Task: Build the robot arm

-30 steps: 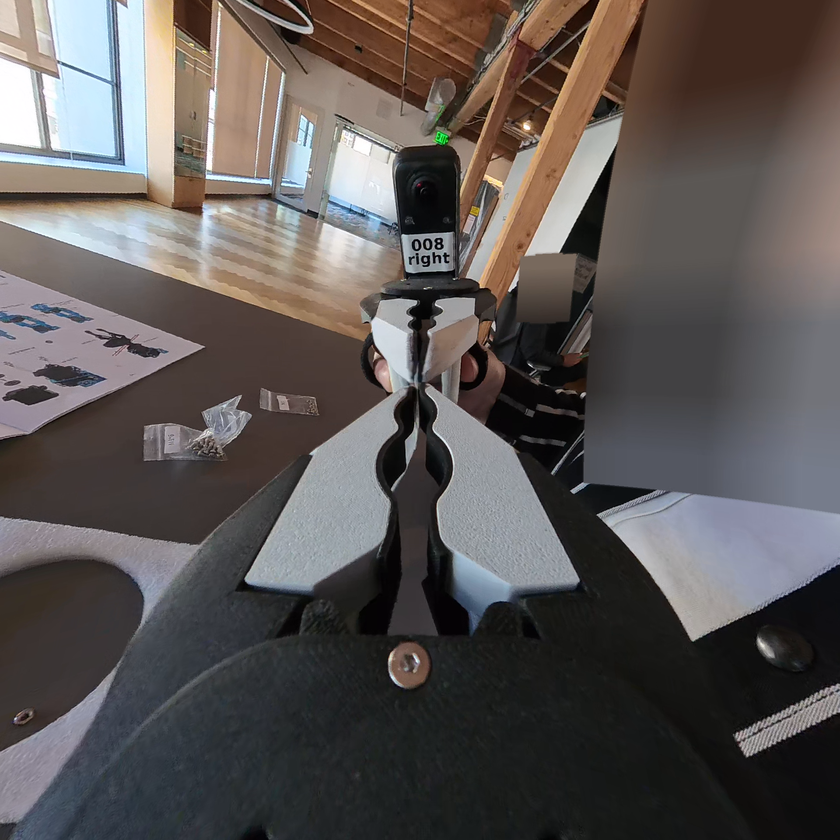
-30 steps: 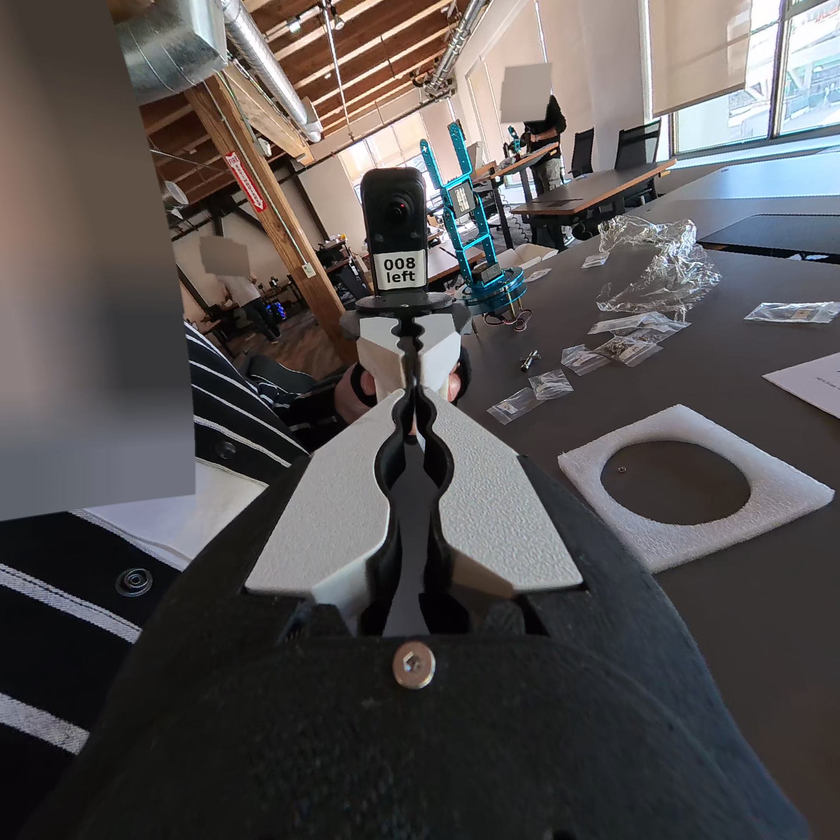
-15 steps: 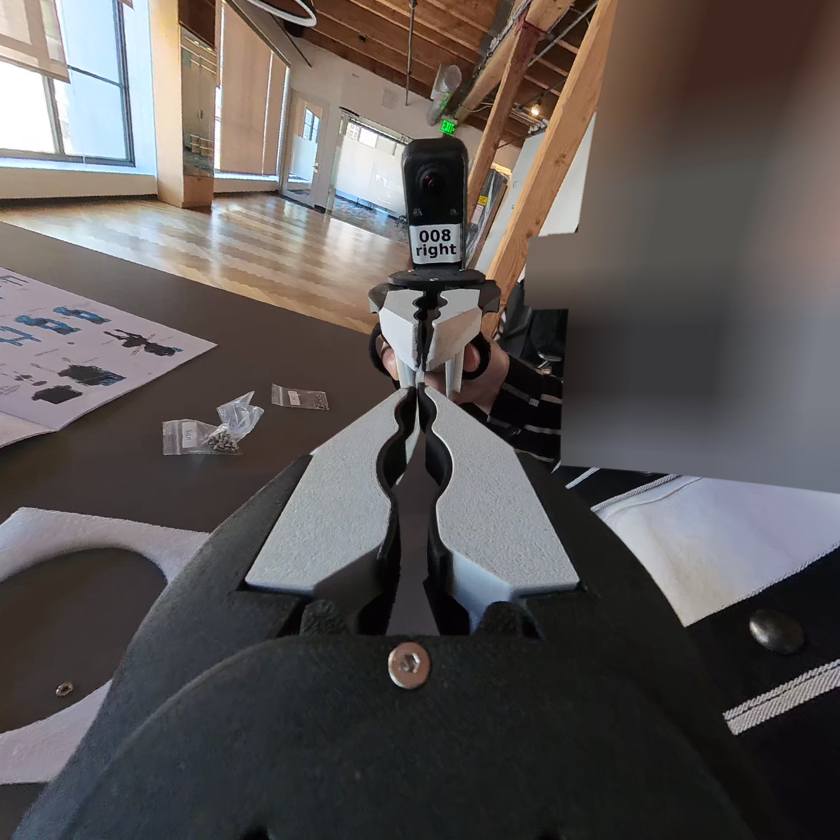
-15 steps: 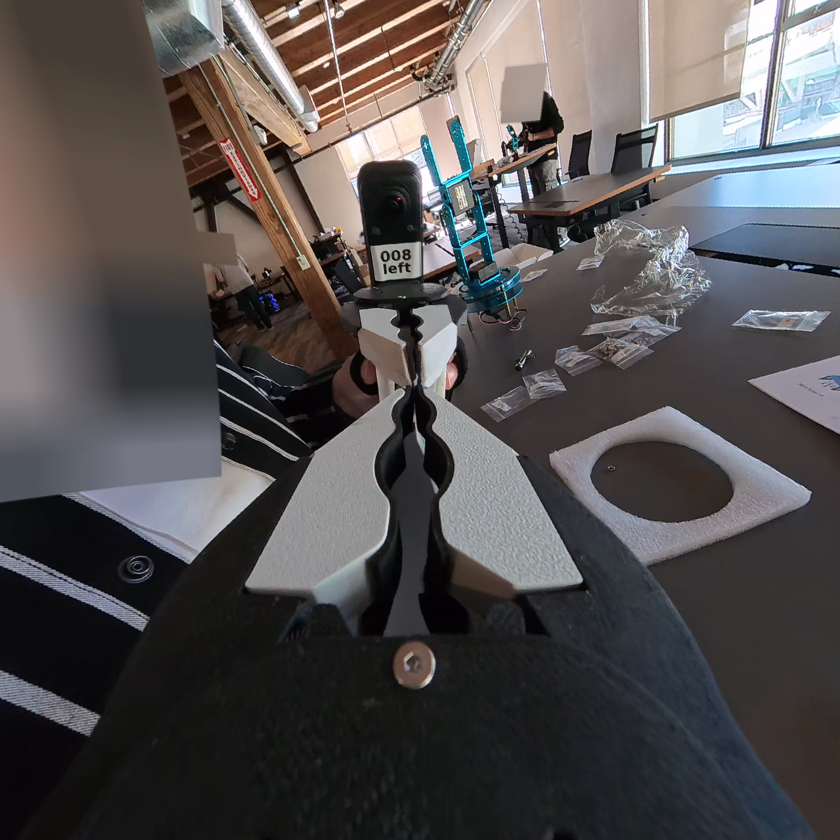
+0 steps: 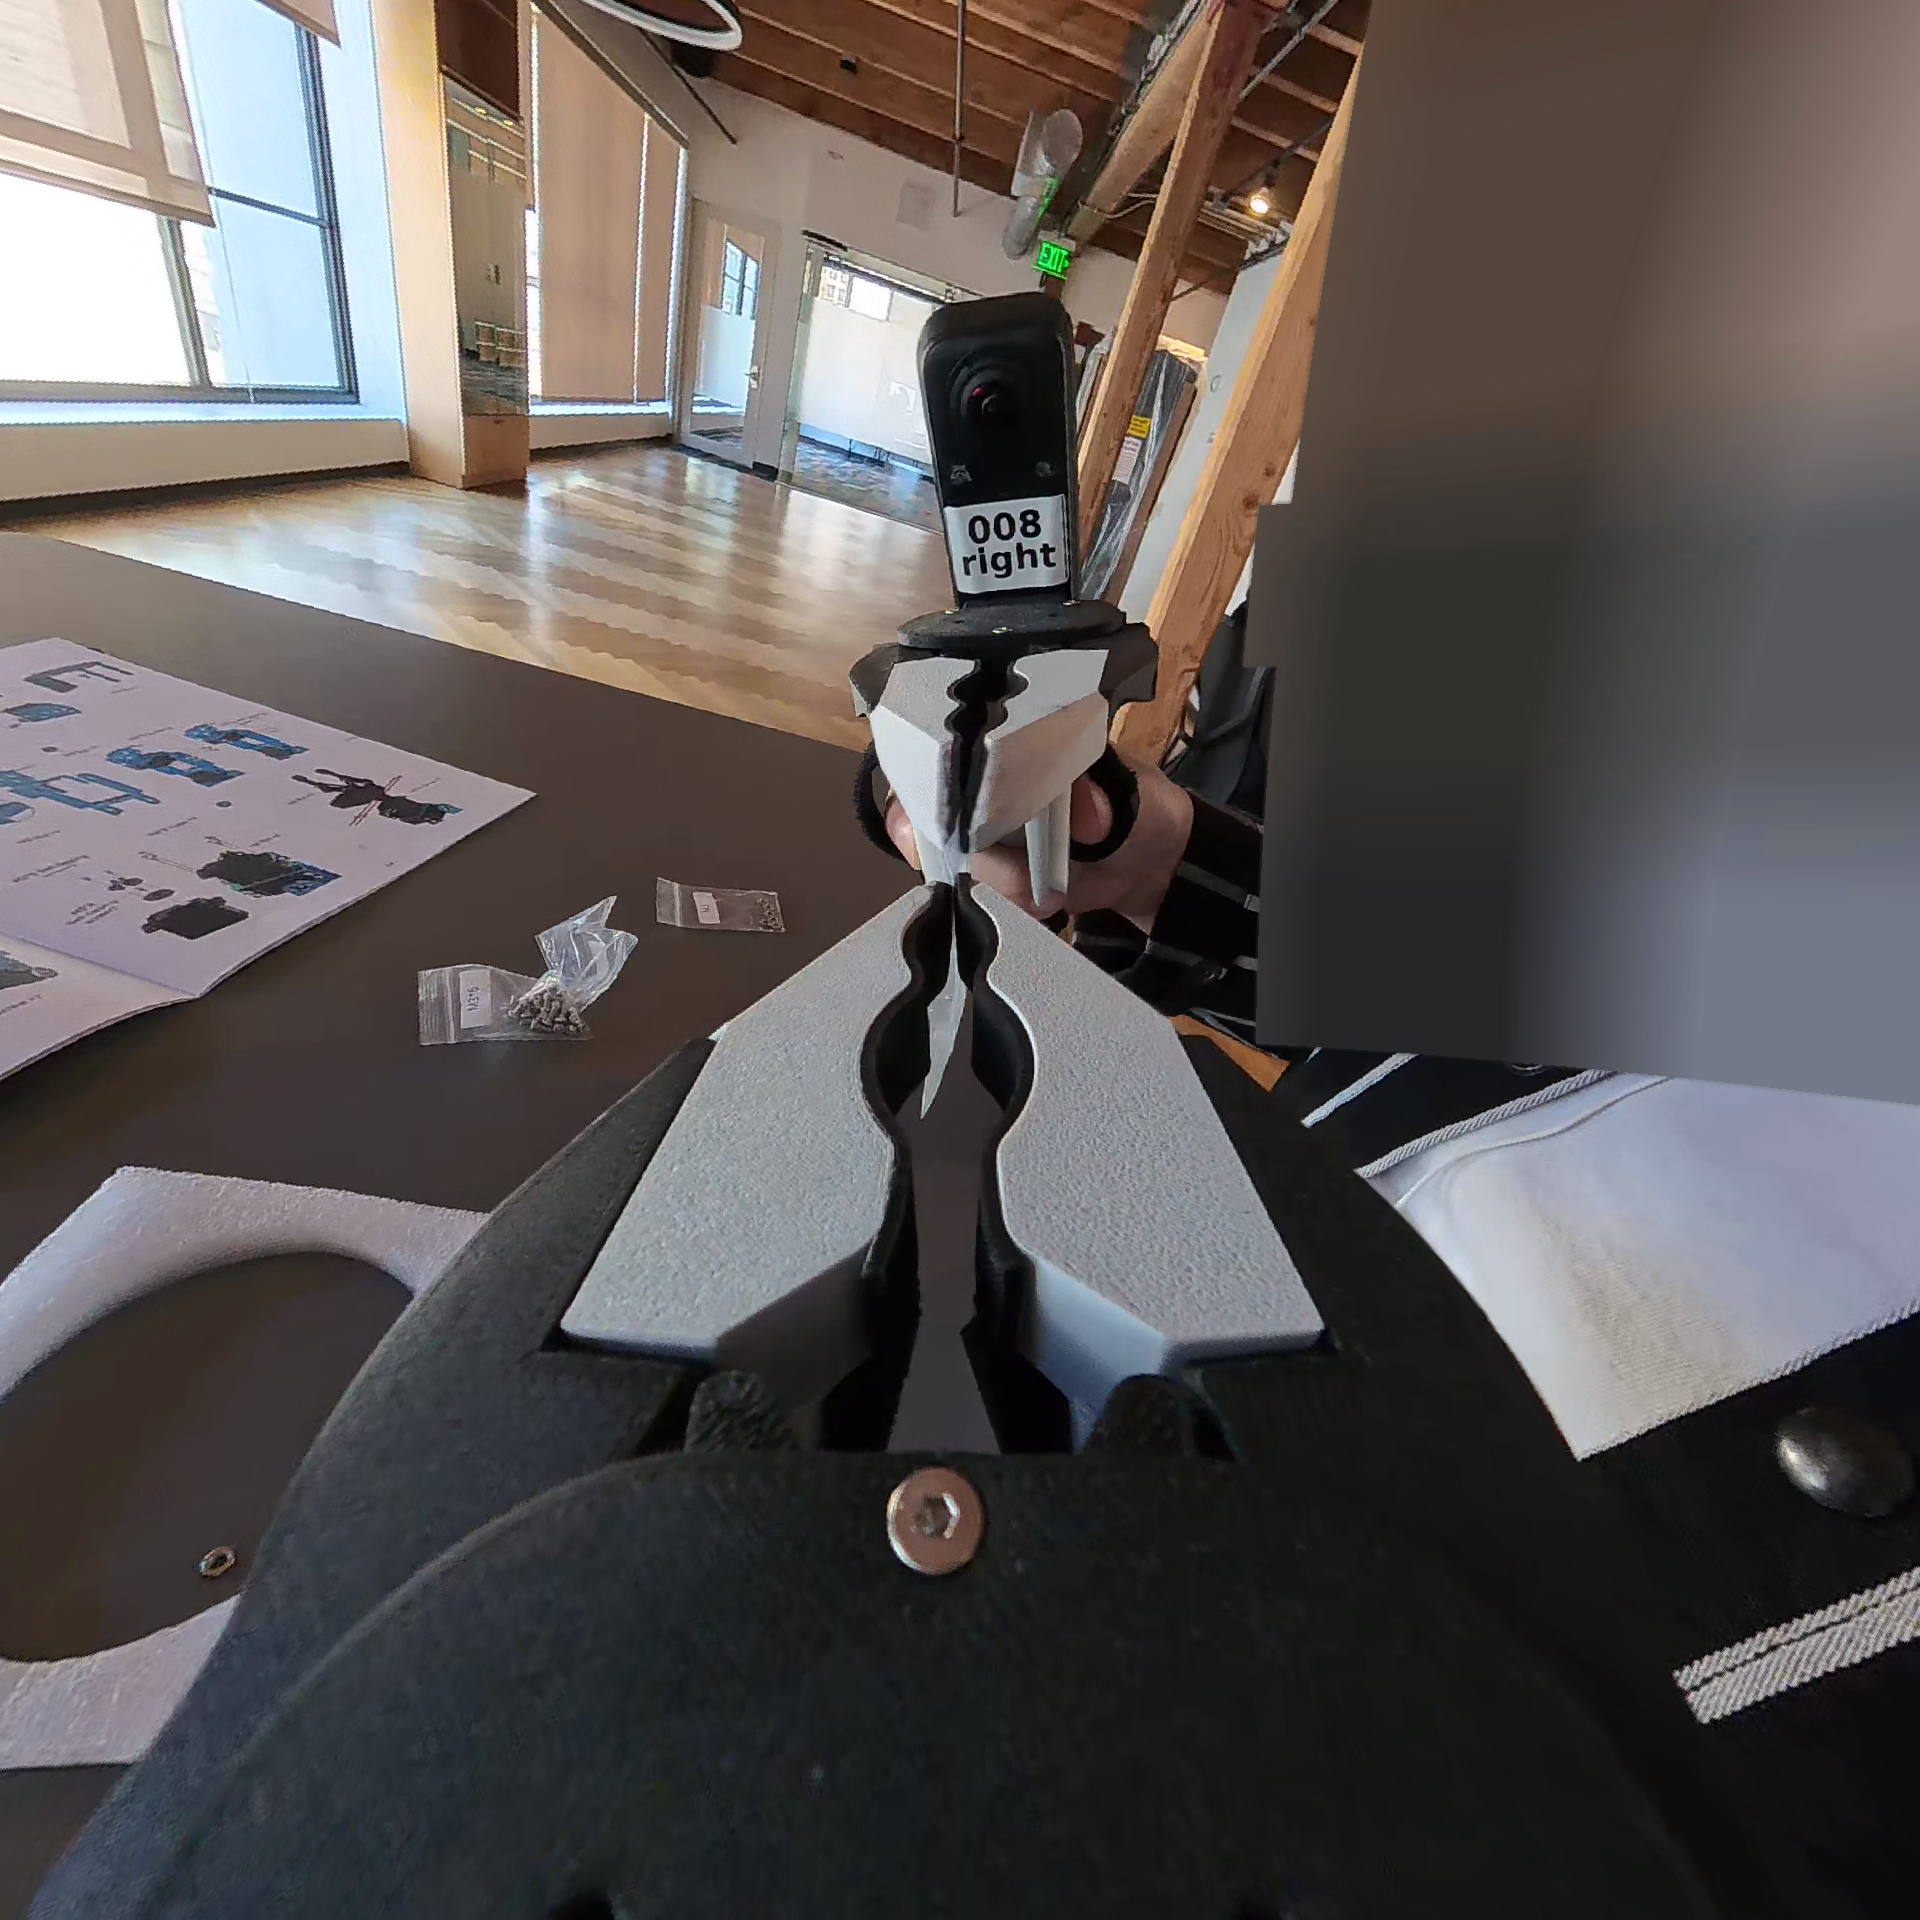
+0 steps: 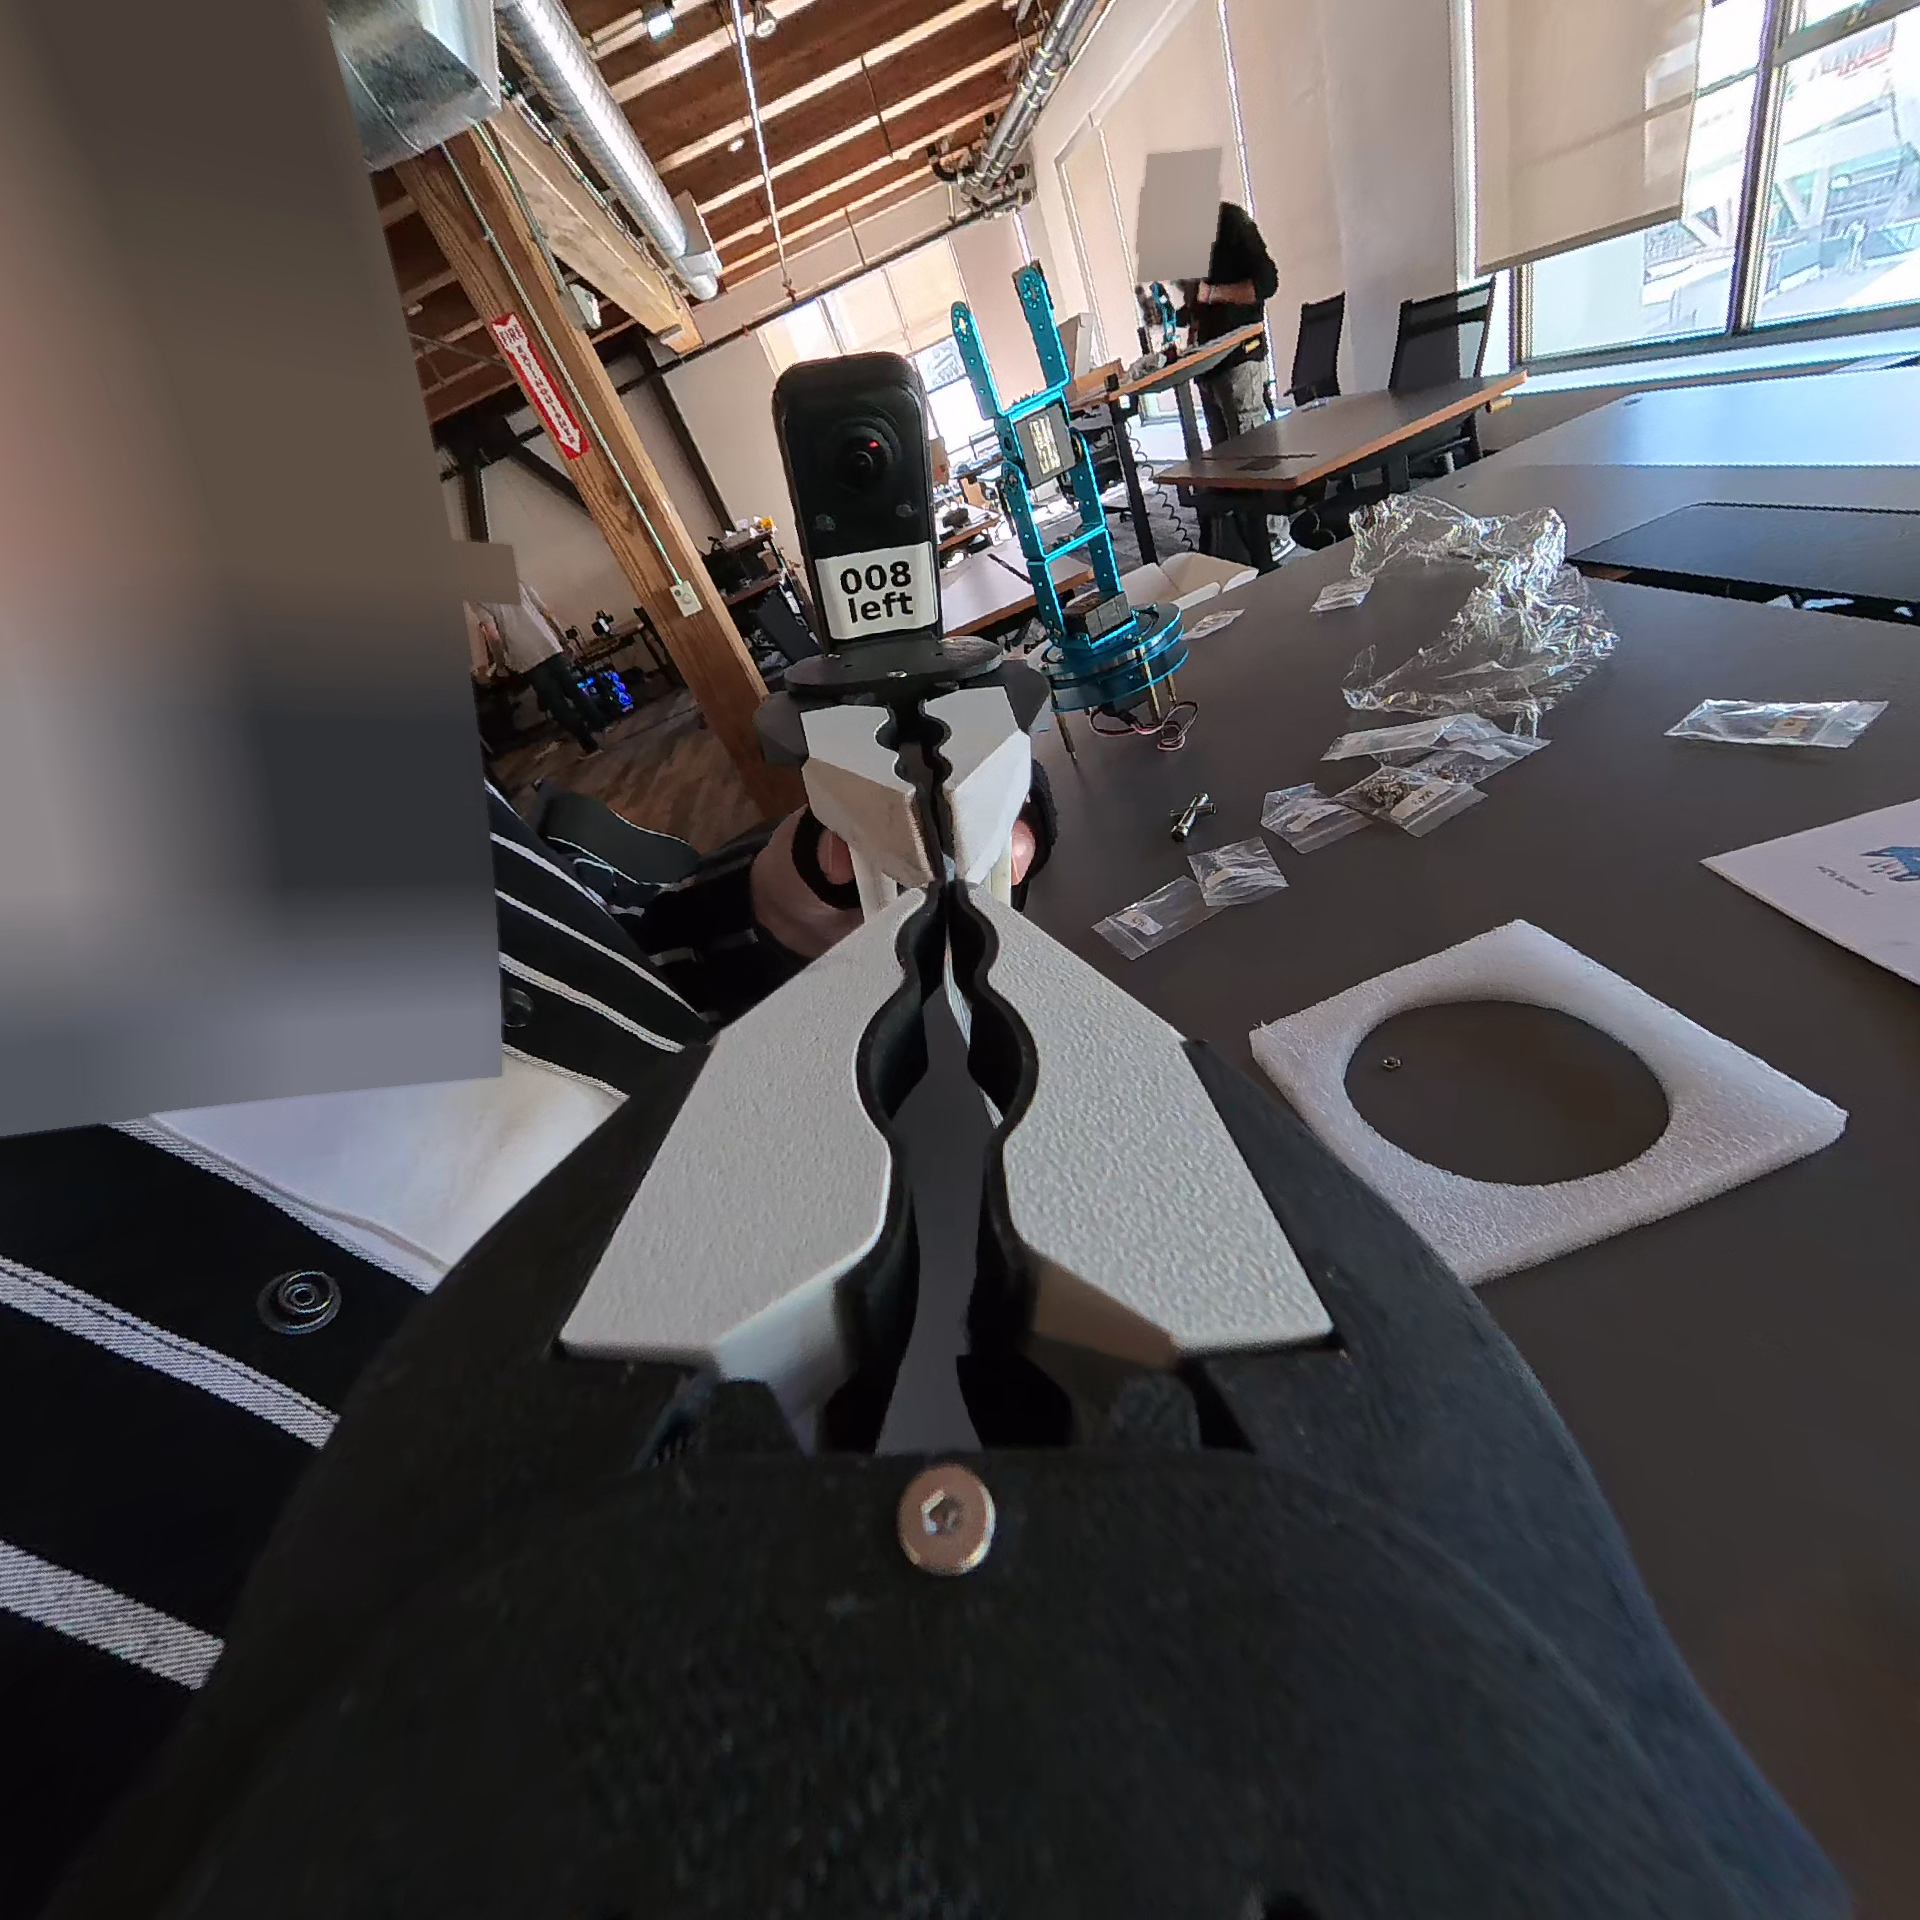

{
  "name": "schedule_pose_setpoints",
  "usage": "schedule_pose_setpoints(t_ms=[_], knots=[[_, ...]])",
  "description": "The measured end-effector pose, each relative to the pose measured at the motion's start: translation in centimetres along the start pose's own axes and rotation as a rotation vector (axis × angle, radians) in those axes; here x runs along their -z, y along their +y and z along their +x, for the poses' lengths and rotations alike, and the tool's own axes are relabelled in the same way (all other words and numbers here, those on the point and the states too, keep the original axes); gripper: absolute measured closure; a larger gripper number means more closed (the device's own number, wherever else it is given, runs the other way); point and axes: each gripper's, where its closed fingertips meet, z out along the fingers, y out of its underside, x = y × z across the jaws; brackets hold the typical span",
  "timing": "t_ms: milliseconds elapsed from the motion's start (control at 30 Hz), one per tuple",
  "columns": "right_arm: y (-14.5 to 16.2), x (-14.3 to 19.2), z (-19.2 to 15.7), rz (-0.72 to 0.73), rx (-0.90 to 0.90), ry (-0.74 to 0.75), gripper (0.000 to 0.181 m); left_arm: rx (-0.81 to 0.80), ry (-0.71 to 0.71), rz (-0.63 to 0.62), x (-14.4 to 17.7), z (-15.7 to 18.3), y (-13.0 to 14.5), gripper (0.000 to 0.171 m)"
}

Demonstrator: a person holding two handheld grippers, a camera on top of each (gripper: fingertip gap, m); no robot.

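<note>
Both tongs are held above the near edge of a dark table [image 6: 1558, 1455], pointing at each other tip to tip, close to the striped jacket of the person holding them. The left tongs [image 5: 958, 891] are pressed nearly together at the tips with nothing between them, and the right tongs [image 6: 948, 891] are likewise narrowed to a slit and carry nothing; each shows in the other's view with a hand behind it. Just beside the tongs on the table lies a white foam square [image 6: 1548, 1081] with a round hole, a small nut [image 6: 1385, 1061] lying inside the hole. Farther off are small clear bags of screws [image 5: 509, 1003], a printed instruction sheet [image 5: 187, 831] and a small cross-shaped wrench [image 6: 1193, 816]. Beyond those sit crumpled clear plastic [image 6: 1475, 613] and a blue metal robot arm [image 6: 1081, 561] standing upright on a round base.
</note>
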Motion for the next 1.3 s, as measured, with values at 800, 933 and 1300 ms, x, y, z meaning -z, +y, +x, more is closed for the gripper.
schedule_pose_setpoints(t_ms=[800,933,1300], knots=[[1.2,-0.3,0.2,-0.065,-0.041,-0.013,0.18,-0.027,-0.005,-0.063,-0.1,-0.1,1.1,0.171],[1.5,-0.7,-0.4,-0.116,-0.044,-0.049,0.174,-0.05,0.007,-0.108,-0.4,0.2,1.8,0.171],[2.8,0.2,0.3,-0.34,0.089,0.027,0.172,-0.11,0.018,-0.206,-0.8,0.6,3.1,0.171]])
